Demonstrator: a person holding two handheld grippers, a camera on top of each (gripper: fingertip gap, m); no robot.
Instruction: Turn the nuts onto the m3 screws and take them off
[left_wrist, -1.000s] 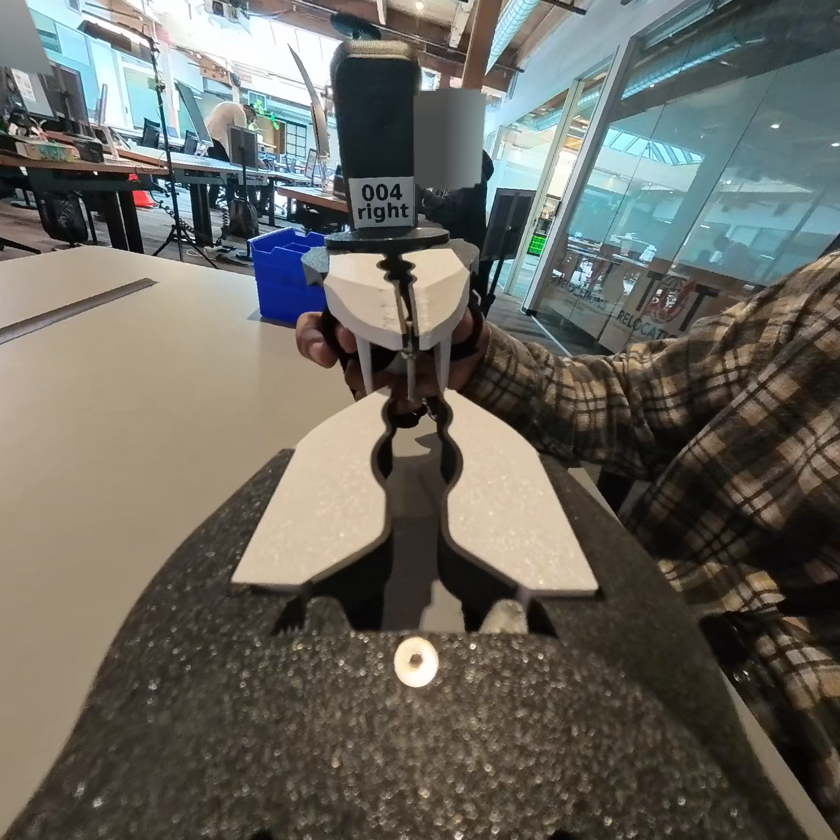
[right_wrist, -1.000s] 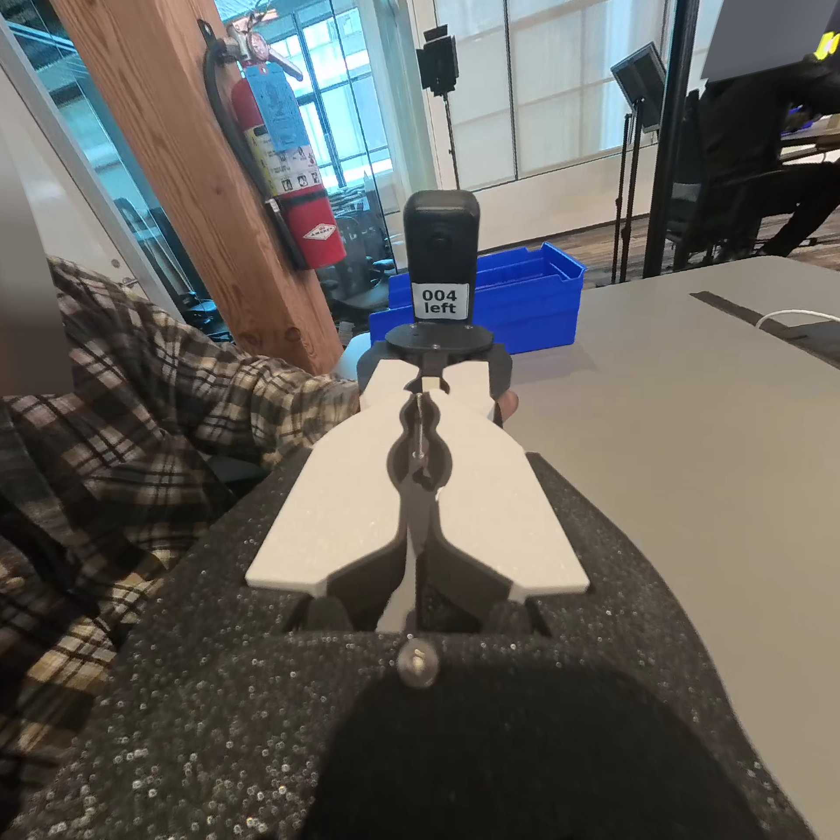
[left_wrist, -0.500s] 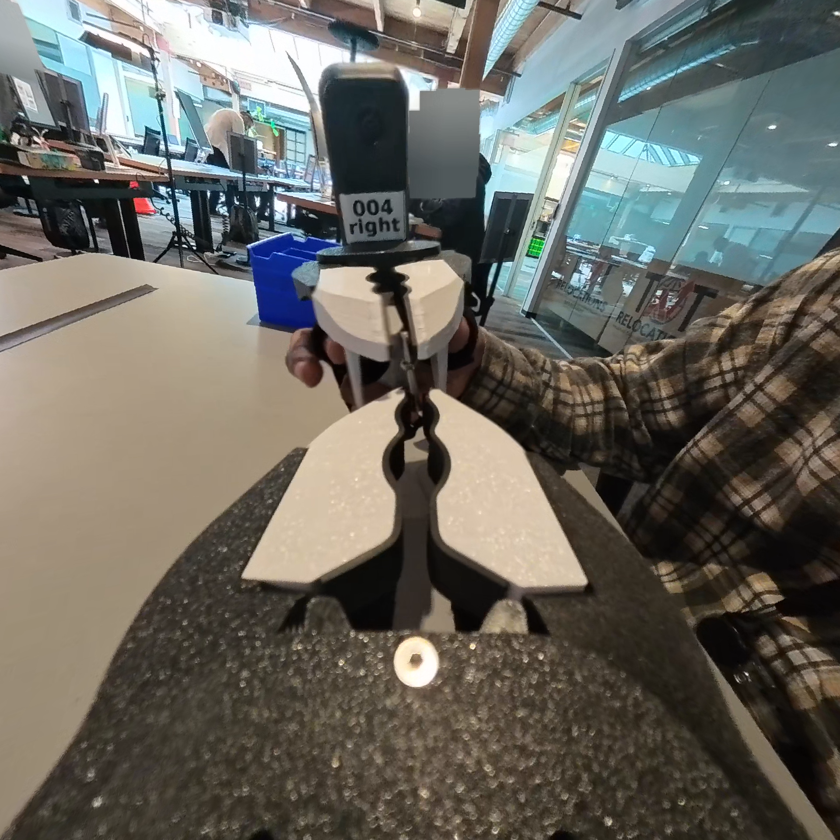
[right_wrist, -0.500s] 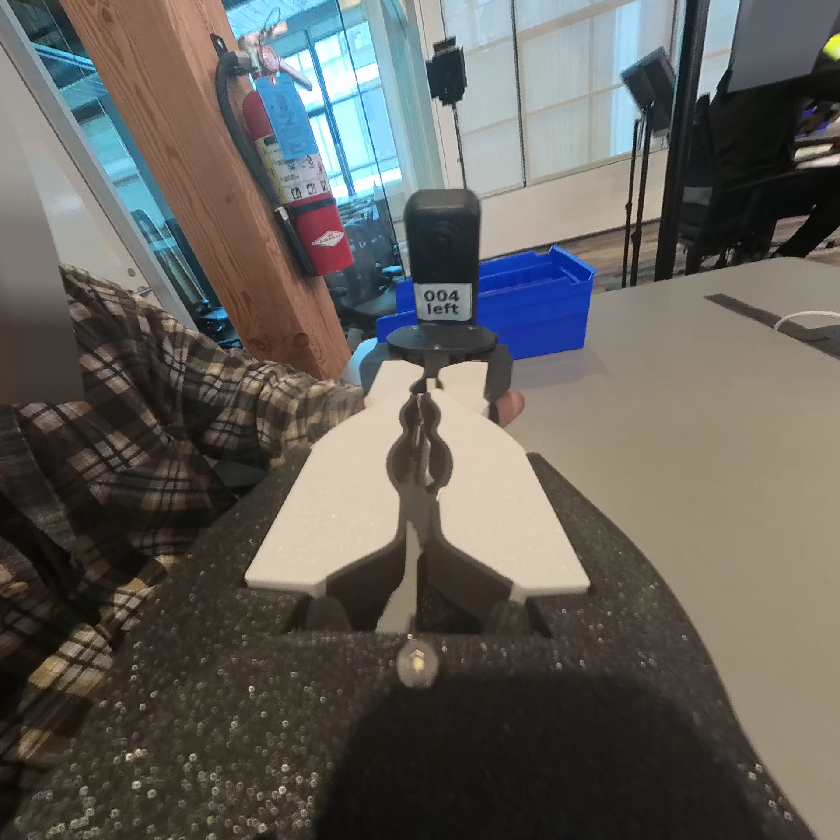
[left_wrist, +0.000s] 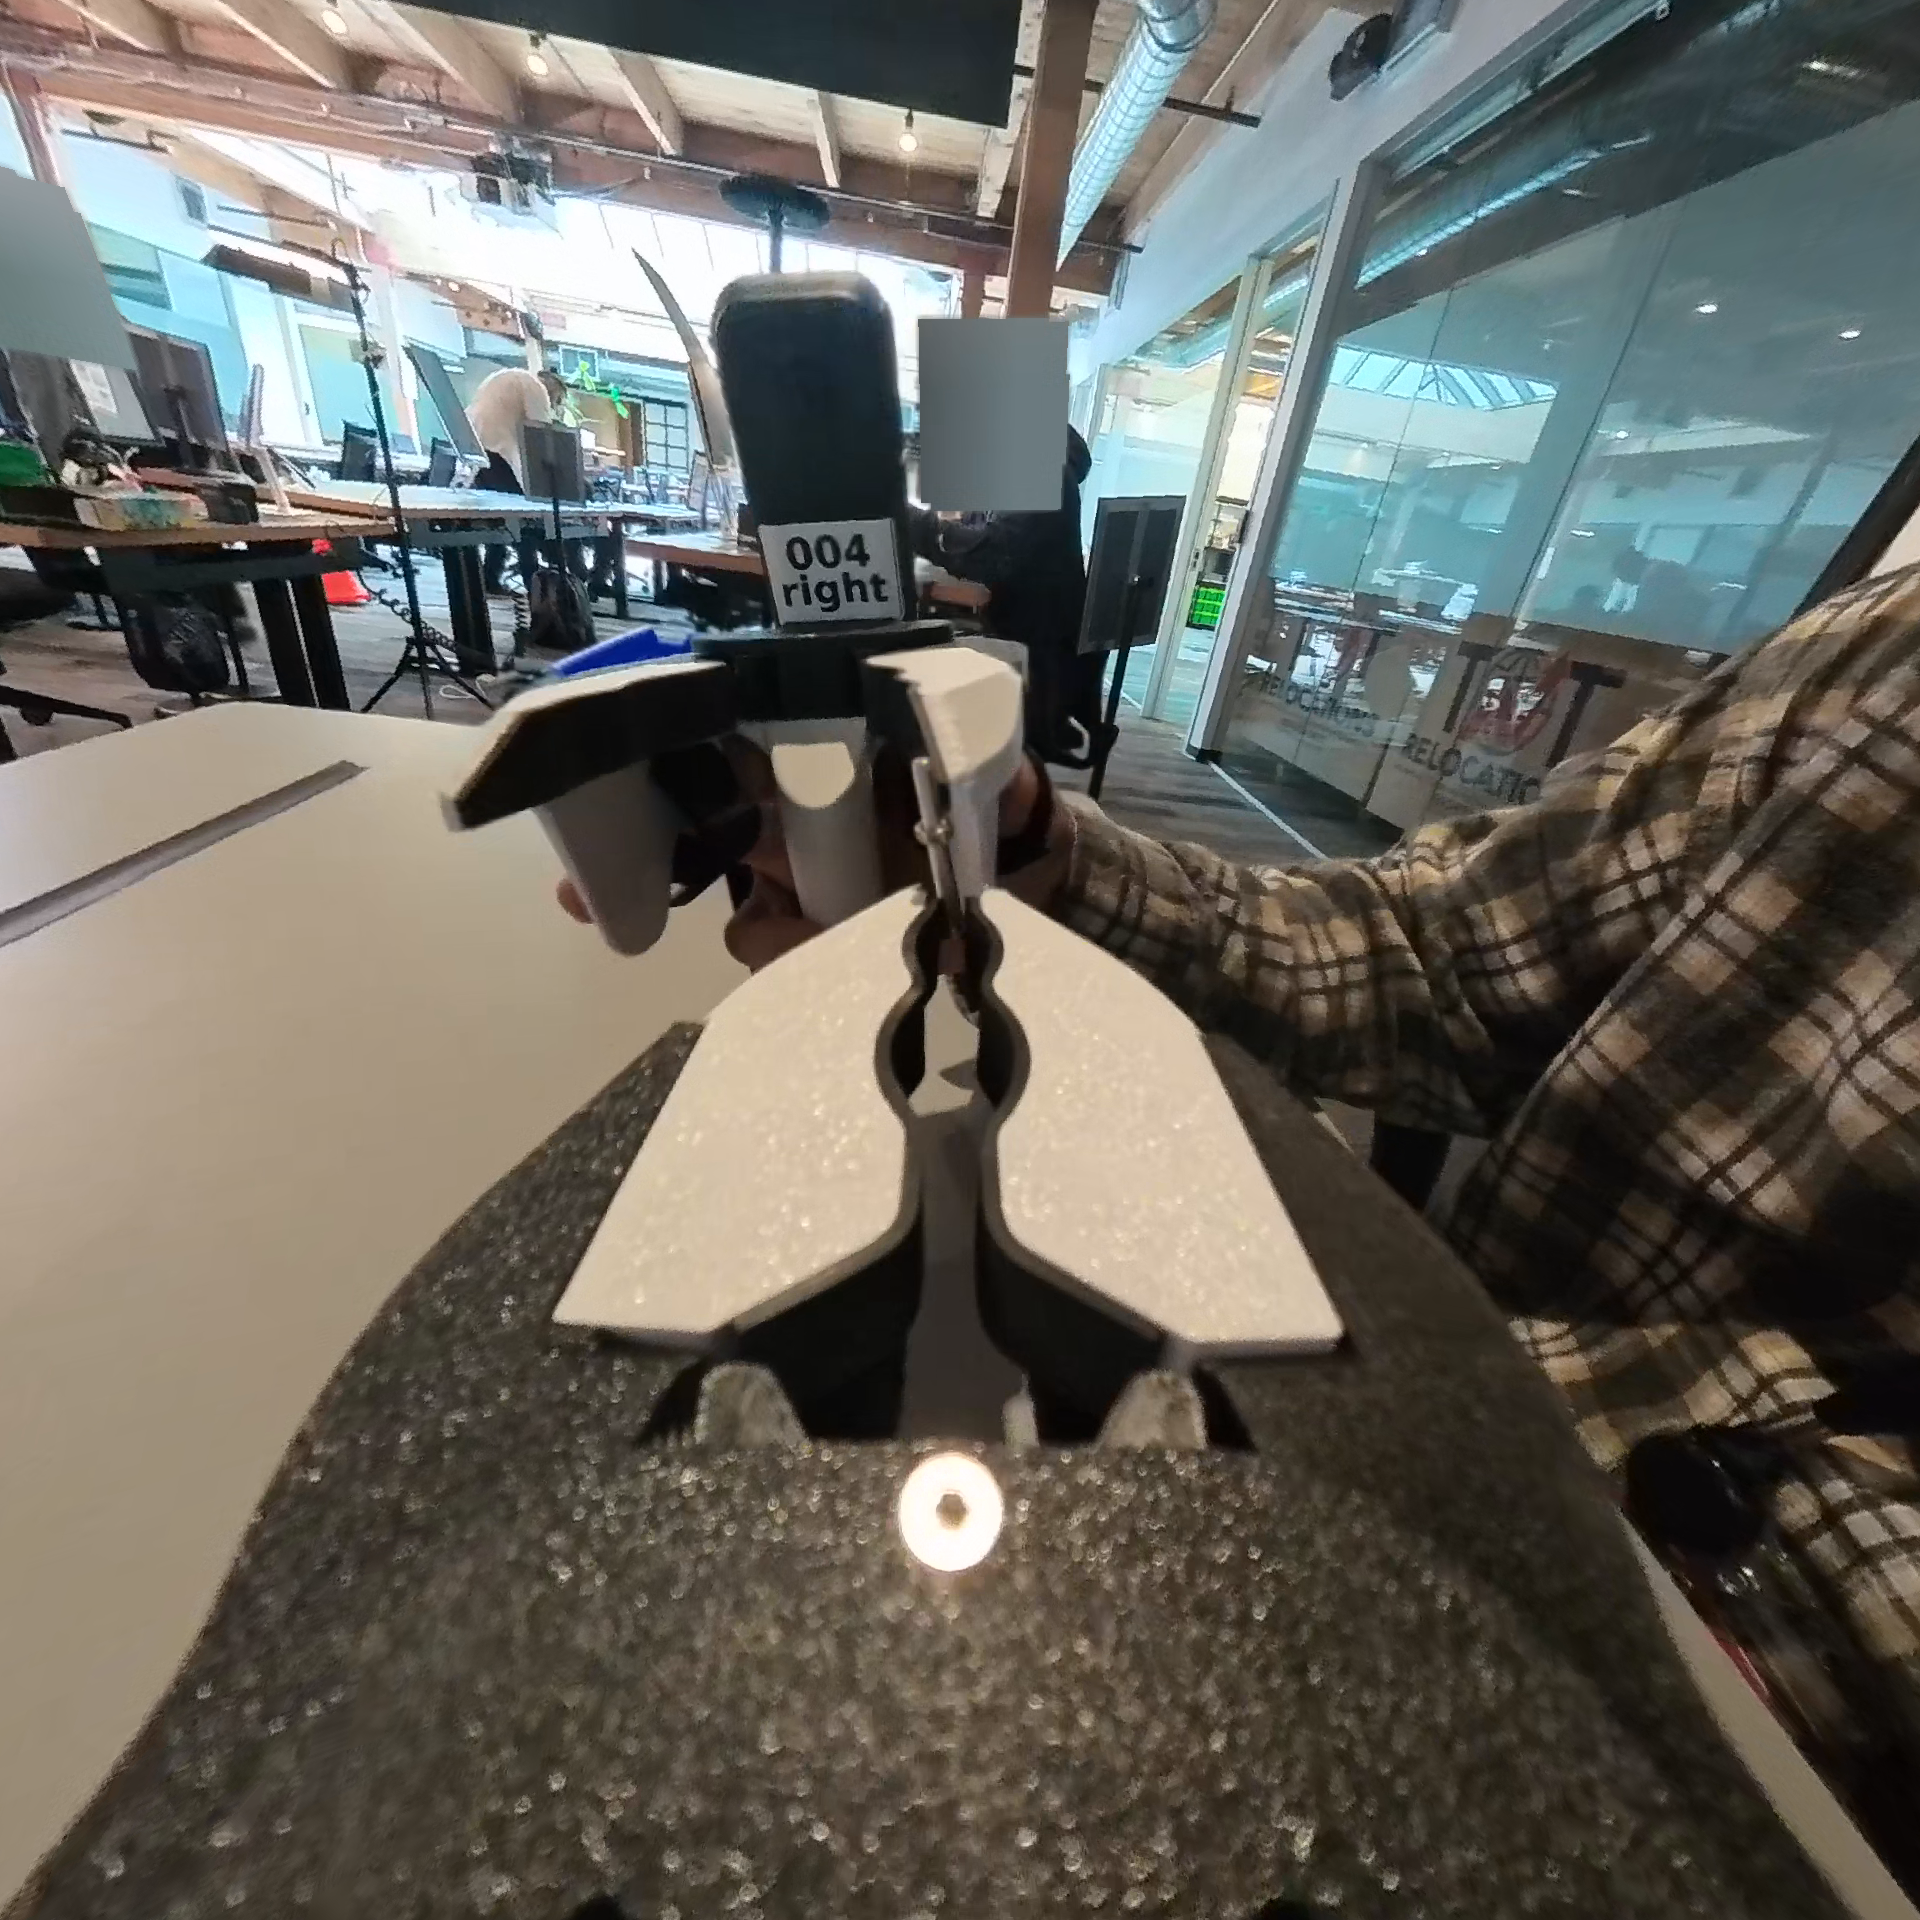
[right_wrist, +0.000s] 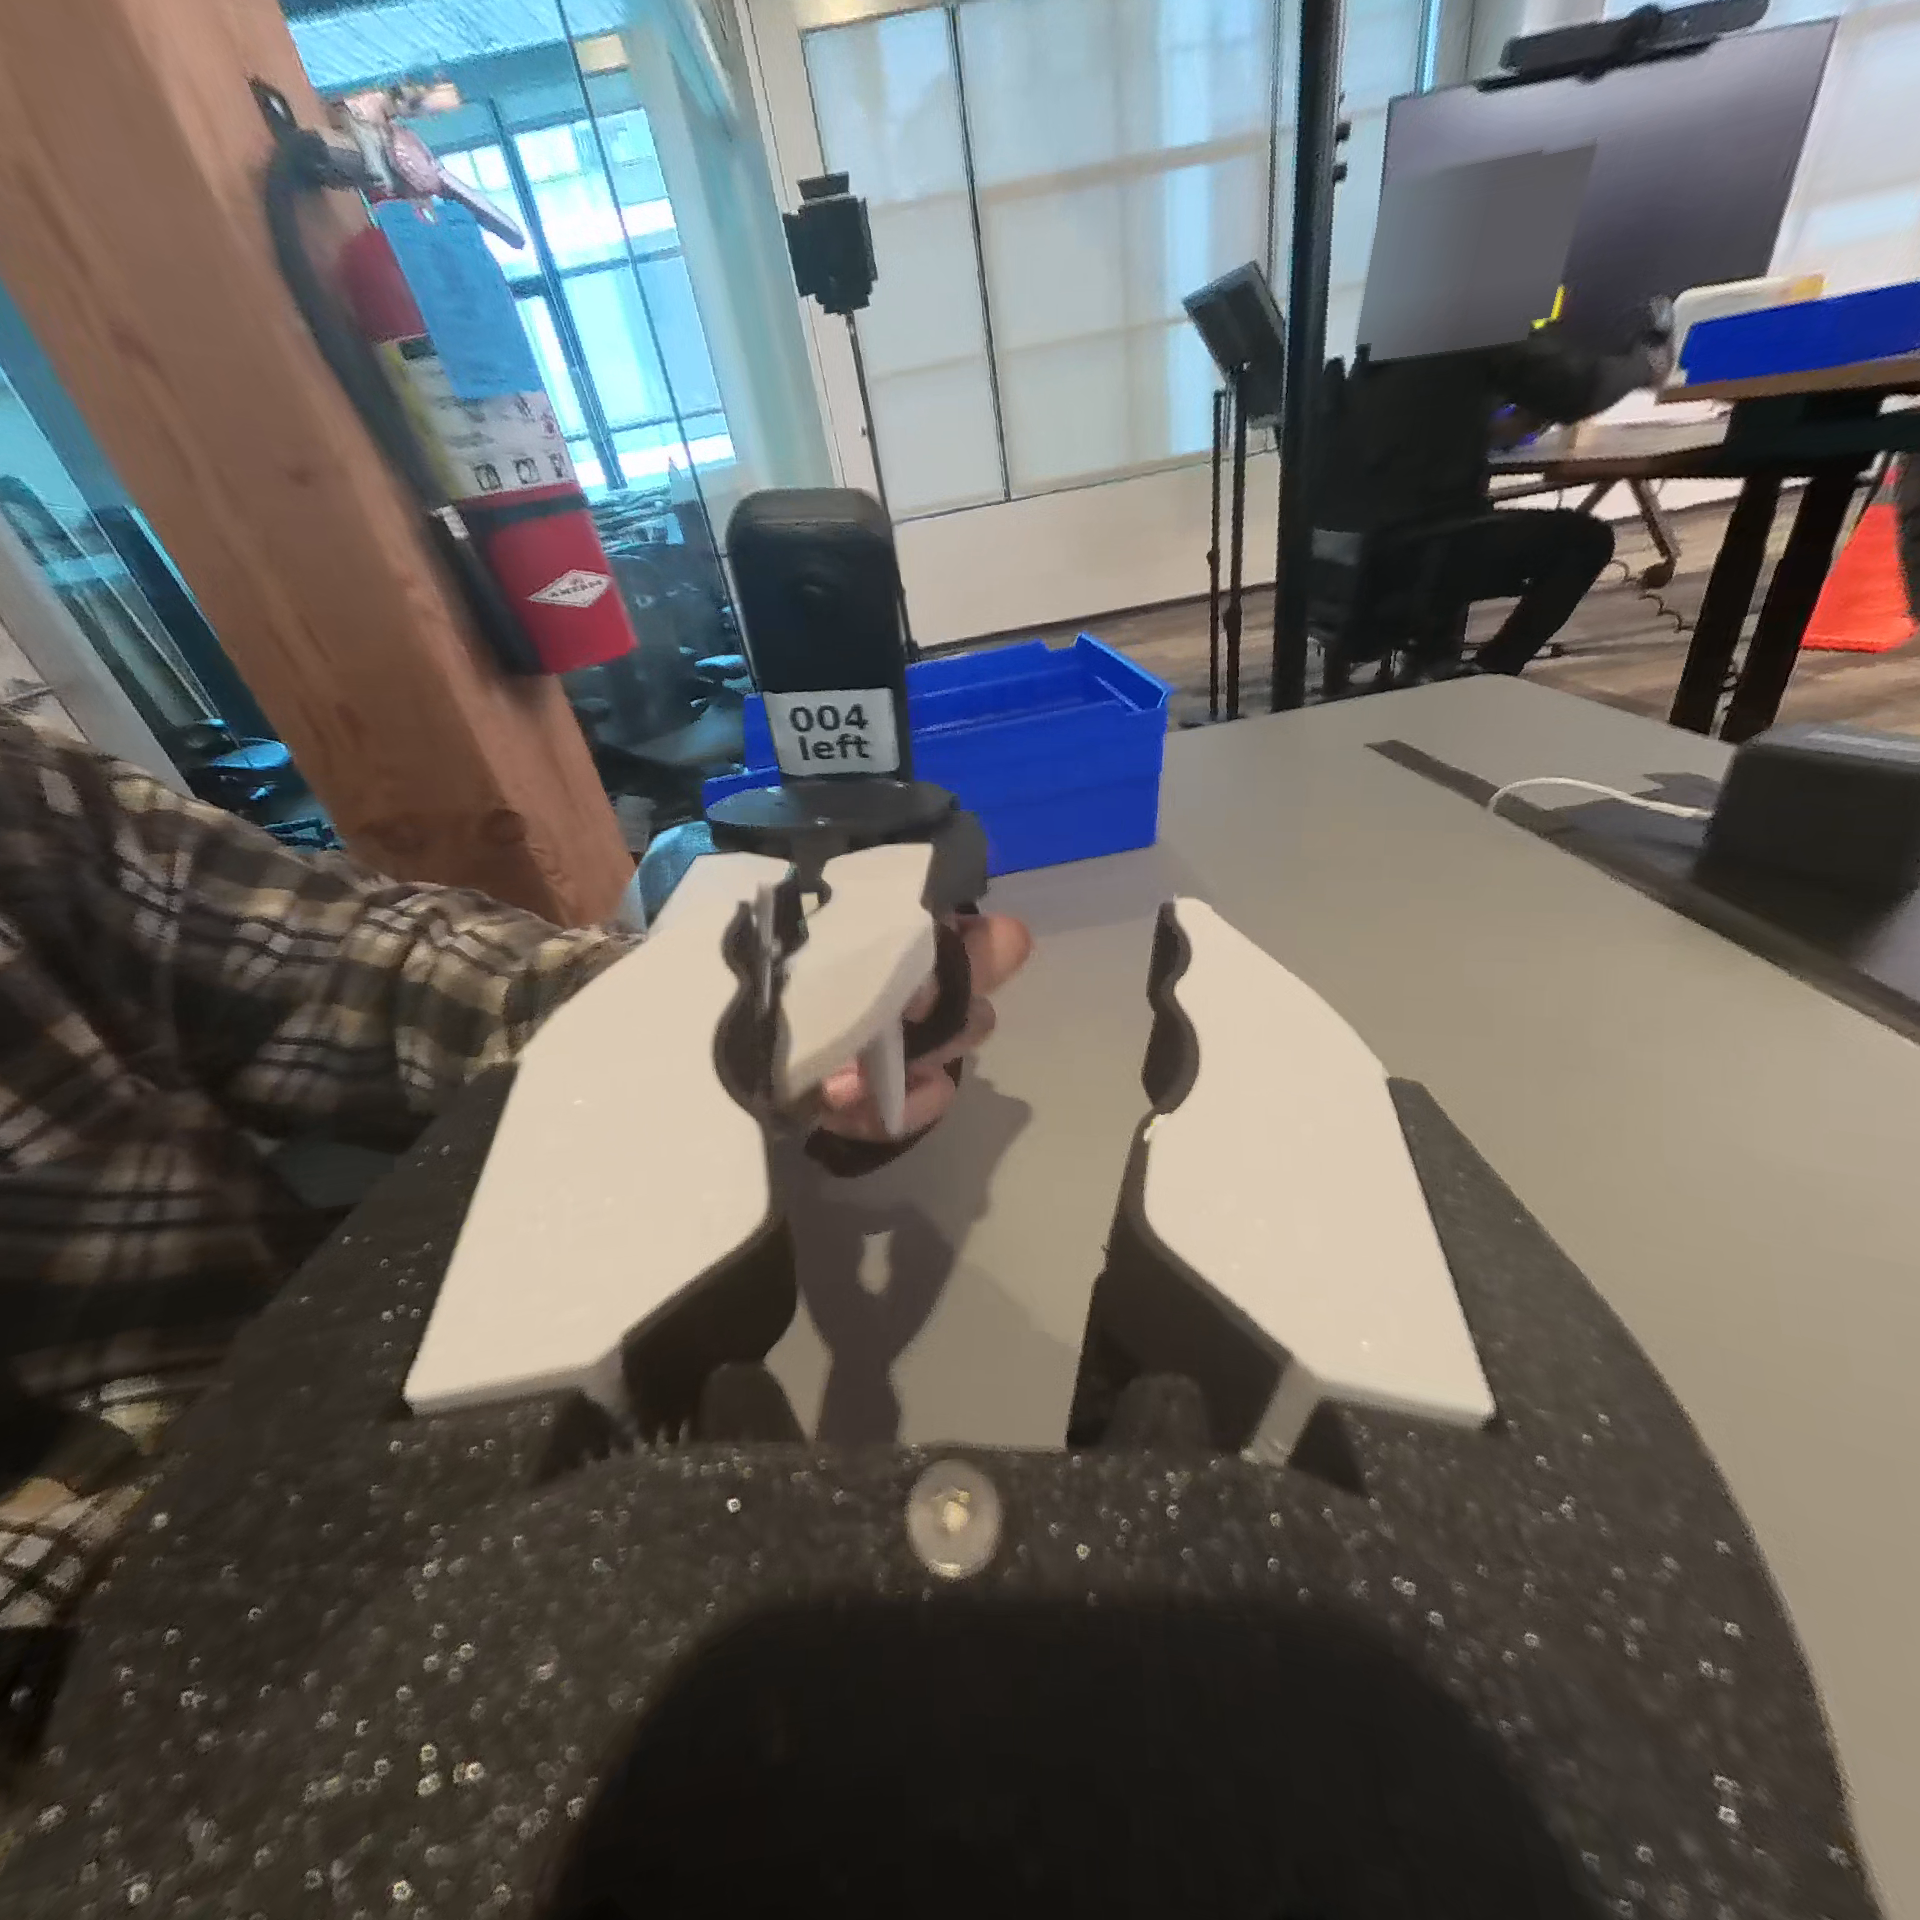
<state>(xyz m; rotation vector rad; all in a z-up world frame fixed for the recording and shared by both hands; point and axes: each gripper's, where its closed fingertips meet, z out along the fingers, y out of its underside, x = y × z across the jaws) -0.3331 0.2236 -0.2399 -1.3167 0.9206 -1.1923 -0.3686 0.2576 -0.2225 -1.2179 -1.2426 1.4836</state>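
My left gripper (left_wrist: 948, 909) is shut on the lower end of a thin metal screw (left_wrist: 938, 862), which sticks forward and up from its white fingertips. A small thicker piece, probably the nut (left_wrist: 931, 831), sits part way up the shaft. My right gripper (right_wrist: 951, 925) is open wide and empty. In the left wrist view the right gripper (left_wrist: 717, 831) faces me, and the screw lies against one of its fingers (left_wrist: 971, 748). In the right wrist view the left gripper (right_wrist: 800, 1039) sits just in front of my left finger (right_wrist: 623, 1091), with the screw (right_wrist: 764, 961) blurred.
Both grippers are held over a grey table (left_wrist: 260, 1039). A blue bin (right_wrist: 1039, 748) stands at its far edge. A black box with a white cable (right_wrist: 1818, 821) lies to the right. A plaid sleeve (left_wrist: 1558, 935) reaches in from the side. Tip to tip, the grippers are about 5 cm apart.
My right gripper was shut around the screw and has opened wide. The left gripper stays shut on the screw. The right wrist view has swung to the right.
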